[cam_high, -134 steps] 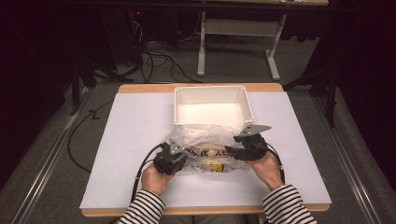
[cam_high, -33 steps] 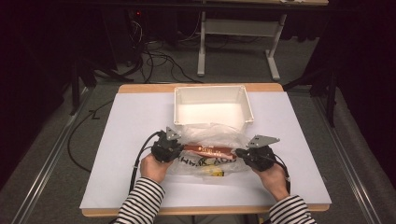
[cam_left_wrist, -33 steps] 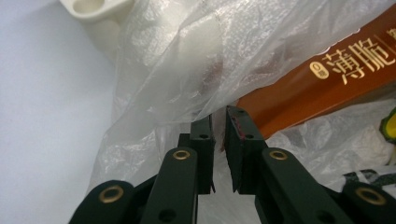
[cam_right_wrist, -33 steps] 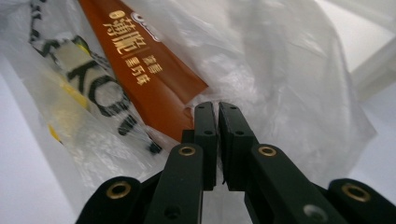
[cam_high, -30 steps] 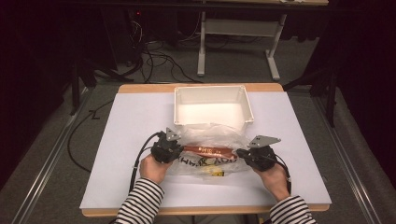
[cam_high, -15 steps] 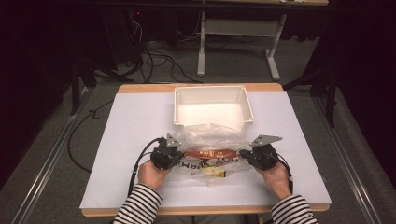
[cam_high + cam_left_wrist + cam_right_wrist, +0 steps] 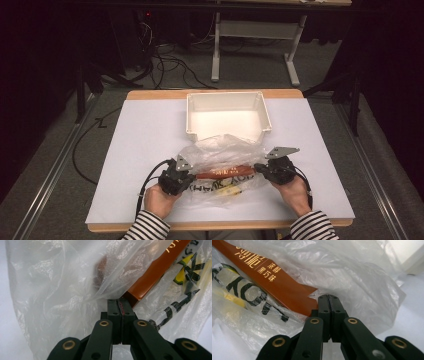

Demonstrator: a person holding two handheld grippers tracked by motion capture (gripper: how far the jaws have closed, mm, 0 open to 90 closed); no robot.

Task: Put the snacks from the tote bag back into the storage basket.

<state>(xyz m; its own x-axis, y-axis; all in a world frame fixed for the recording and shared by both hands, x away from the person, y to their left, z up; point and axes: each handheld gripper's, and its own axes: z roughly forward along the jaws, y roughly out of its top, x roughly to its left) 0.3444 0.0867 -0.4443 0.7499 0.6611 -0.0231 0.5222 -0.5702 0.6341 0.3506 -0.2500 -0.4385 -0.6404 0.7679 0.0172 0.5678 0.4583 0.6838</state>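
Left gripper (image 7: 186, 176): jaws have just been closing and now stand pressed together, pinching thin film of the bag (image 7: 225, 160) at its end. In the left gripper view the bag (image 7: 62, 290) bunches up directly ahead of the jaw tips, and the corner of the box (image 7: 155, 275) inside it lies just beyond them, to their upper right.

Right gripper (image 7: 264, 170): jaws fully together, clamped on the bag's opposite end. In the right gripper view the box (image 7: 274, 282) sits just ahead and to the left of the tips, its corner close to them; black lettering on the bag (image 7: 362, 277) runs further left.

The bag lies on the table (image 7: 125, 150), stretched between the two grippers, with the box (image 7: 225, 173) level across the gap. The bin (image 7: 227, 117) stands just beyond the bag, on the far side from both grippers, its near rim overlapped by loose film
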